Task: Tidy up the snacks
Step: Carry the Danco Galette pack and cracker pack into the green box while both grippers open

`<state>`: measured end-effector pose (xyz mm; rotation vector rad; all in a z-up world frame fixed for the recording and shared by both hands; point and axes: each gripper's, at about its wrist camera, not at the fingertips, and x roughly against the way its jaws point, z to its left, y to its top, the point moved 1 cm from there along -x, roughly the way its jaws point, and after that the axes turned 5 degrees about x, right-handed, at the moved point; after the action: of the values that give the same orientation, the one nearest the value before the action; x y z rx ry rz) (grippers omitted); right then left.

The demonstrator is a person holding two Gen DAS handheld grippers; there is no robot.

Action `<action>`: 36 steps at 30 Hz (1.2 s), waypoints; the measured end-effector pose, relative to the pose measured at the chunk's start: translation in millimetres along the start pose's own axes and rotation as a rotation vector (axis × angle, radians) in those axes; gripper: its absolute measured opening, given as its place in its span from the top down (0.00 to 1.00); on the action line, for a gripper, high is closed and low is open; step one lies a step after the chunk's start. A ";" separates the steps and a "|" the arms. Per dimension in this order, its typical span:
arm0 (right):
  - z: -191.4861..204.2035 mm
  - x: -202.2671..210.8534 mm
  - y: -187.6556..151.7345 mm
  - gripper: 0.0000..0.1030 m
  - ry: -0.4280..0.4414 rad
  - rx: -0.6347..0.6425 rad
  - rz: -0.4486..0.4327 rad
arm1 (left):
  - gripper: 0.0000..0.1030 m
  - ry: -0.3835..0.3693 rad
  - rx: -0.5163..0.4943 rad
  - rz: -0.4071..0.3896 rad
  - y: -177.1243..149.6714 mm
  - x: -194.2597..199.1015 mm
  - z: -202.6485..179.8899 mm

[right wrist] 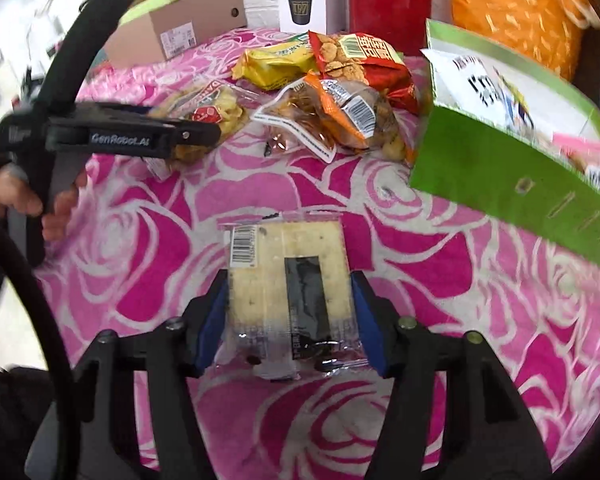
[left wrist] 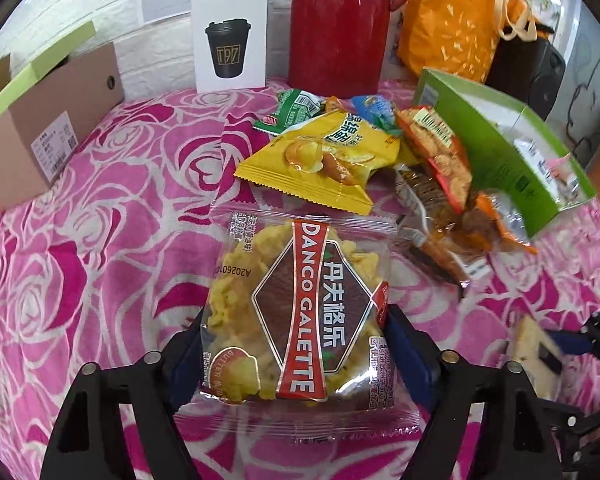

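Grippers both gripped: your left gripper [left wrist: 296, 344] clamped the Danco Galette packet [left wrist: 296, 312], your right gripper [right wrist: 288, 316] the cracker packet [right wrist: 288, 280], near the rose-patterned cover's [right wrist: 420, 320] front edge.

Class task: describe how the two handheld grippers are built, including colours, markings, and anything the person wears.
Left gripper: black frame, white "GenRobot.AI" lettering. Right gripper: black arms, round metal pivot pins, blue pads on its fingers. A black sleeve shows beside it.

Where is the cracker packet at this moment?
In the right wrist view, the cracker packet lies on the pink rose cloth between the right gripper fingers, left of the green box.
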<state>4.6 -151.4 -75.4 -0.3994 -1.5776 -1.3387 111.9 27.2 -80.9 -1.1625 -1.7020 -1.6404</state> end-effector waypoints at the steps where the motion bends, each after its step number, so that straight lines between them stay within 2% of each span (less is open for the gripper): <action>1: 1.8 4.7 0.4 0.42 0.007 0.002 -0.013 | 0.21 0.002 0.007 -0.007 -1.6 5.6 -0.3; 4: 5.7 26.7 3.2 0.42 0.029 0.010 -0.077 | 0.22 -0.032 0.015 -0.049 -2.2 28.6 -5.8; 8: -0.5 54.6 15.6 0.42 0.005 0.006 -0.165 | 0.22 -0.080 -0.024 -0.129 11.5 63.8 -26.2; 12: -23.8 83.1 27.4 0.42 -0.049 -0.038 -0.249 | 0.22 -0.146 -0.078 -0.219 41.6 92.0 -61.7; 15: -55.0 103.8 35.5 0.42 -0.123 -0.099 -0.312 | 0.22 -0.206 -0.110 -0.251 64.7 97.8 -91.5; 18: -86.8 118.7 35.9 0.42 -0.193 -0.158 -0.338 | 0.22 -0.225 -0.153 -0.273 84.9 92.9 -123.6; 22: -127.3 126.4 37.6 0.42 -0.266 -0.211 -0.347 | 0.22 -0.273 -0.152 -0.257 106.1 76.9 -157.0; 26: -163.1 126.8 37.3 0.42 -0.328 -0.264 -0.345 | 0.22 -0.290 -0.167 -0.231 120.6 56.6 -190.6; 31: -209.0 114.2 33.0 0.42 -0.363 -0.316 -0.317 | 0.22 -0.303 -0.180 -0.174 132.4 24.0 -216.6; 36: -231.4 96.5 34.8 0.41 -0.375 -0.327 -0.290 | 0.22 -0.296 -0.195 -0.134 137.7 -3.3 -233.0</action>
<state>93.8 -375.7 0.8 -0.6725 -1.7705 -1.8385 182.0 -211.8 25.0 -1.4746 -1.8662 -1.8215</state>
